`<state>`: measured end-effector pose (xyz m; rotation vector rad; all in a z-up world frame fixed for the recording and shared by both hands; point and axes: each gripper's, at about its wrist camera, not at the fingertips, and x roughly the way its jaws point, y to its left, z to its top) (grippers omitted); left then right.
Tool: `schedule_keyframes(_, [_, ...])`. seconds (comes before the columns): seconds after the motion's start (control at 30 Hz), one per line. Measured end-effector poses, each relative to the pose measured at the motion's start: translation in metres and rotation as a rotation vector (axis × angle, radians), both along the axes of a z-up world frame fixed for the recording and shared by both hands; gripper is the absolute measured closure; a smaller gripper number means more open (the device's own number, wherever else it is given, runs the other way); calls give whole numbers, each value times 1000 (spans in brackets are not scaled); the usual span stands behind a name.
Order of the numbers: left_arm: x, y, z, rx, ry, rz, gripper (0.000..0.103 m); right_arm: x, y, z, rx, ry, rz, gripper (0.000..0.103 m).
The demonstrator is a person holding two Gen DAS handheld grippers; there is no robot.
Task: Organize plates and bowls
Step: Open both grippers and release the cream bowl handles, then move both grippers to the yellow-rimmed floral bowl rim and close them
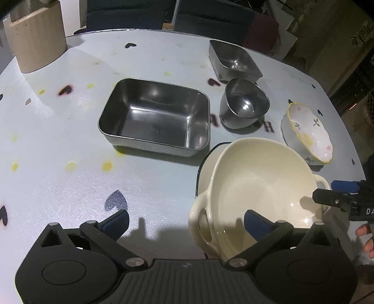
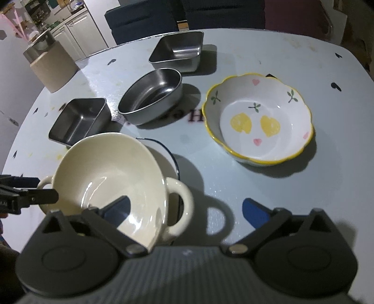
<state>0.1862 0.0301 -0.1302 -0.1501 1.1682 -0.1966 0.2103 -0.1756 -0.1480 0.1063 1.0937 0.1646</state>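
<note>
pale heart-printed desk (image 1: 70, 187) is seen under both tools — the cream two-handled bowl (image 1: 264, 182) is set on a dark-rimmed plate (image 1: 205, 163) at the near edge. left gripper (image 1: 187, 219) and right gripper (image 2: 187, 210) jaws are spread wide, one handle between each pair, nothing pinched.

I see a pale blue table (image 1: 70, 145) with little dark hearts and yellow spots on it. A tan wooden holder (image 1: 38, 41) stands at the upper left of the frame. Dark blue chairs (image 2: 145, 18) sit behind the table. White kitchen cupboards (image 2: 77, 30) are far back, upper left.
</note>
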Motion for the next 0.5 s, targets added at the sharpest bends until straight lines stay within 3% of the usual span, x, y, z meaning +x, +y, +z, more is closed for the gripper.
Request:
schedule_keyframes(0.17, [-4,-2,11,-26,-13,4,0,-7,-2,10,8,-35,3,0])
schedule_keyframes(0.5, [-14,-11,53,-125,-130,5,0,-25,-10,49,32,-162,13,0])
